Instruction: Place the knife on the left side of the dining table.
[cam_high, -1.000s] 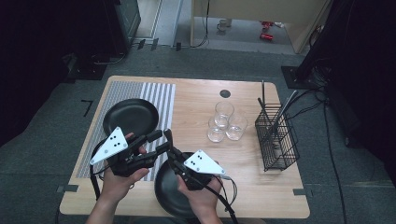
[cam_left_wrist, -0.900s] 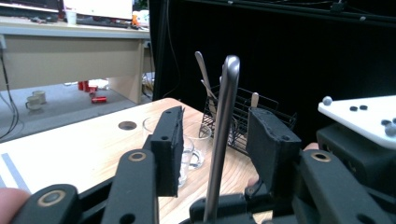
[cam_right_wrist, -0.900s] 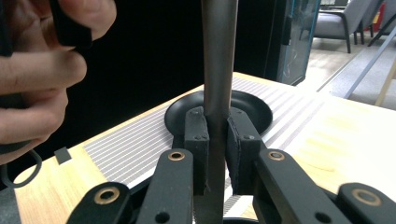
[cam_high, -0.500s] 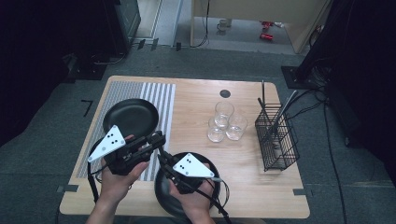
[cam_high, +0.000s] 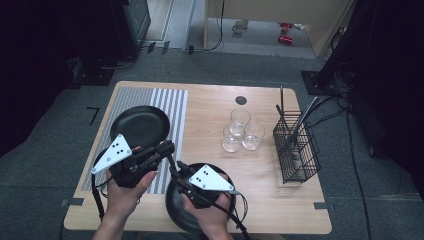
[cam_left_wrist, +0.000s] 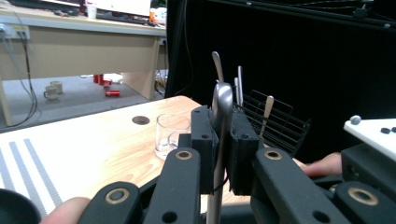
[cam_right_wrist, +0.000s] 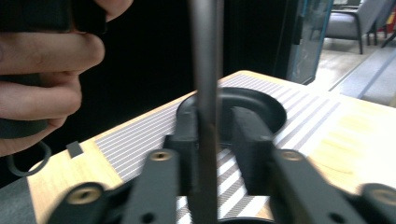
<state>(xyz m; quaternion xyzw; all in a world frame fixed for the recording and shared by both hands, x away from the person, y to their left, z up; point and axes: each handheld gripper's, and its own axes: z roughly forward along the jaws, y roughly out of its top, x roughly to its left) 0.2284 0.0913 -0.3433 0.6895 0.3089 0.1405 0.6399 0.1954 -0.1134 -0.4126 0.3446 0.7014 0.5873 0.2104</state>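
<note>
A silver metal utensil (cam_left_wrist: 223, 100) stands upright between the two pads of my left gripper (cam_left_wrist: 223, 128), which is shut on its handle. In the high view my left gripper (cam_high: 167, 148) and right gripper (cam_high: 176, 167) meet tip to tip over the front left of the table. The same utensil's shaft (cam_right_wrist: 205, 70) runs up between the jaws of my right gripper (cam_right_wrist: 219, 126). Those jaws have just been opening: the shaft lies against the left one and a gap shows to the right one.
A black plate (cam_high: 140, 122) lies on the striped mat (cam_high: 172, 100), and another black plate (cam_high: 175, 212) sits under my right hand. Three clear glasses (cam_high: 240, 131) stand mid-table. A black wire basket (cam_high: 296, 147) with utensils is at the right edge.
The left gripper's jaws have closed onto the utensil. The right gripper's jaws have parted from it. Both hands stay where they were.
</note>
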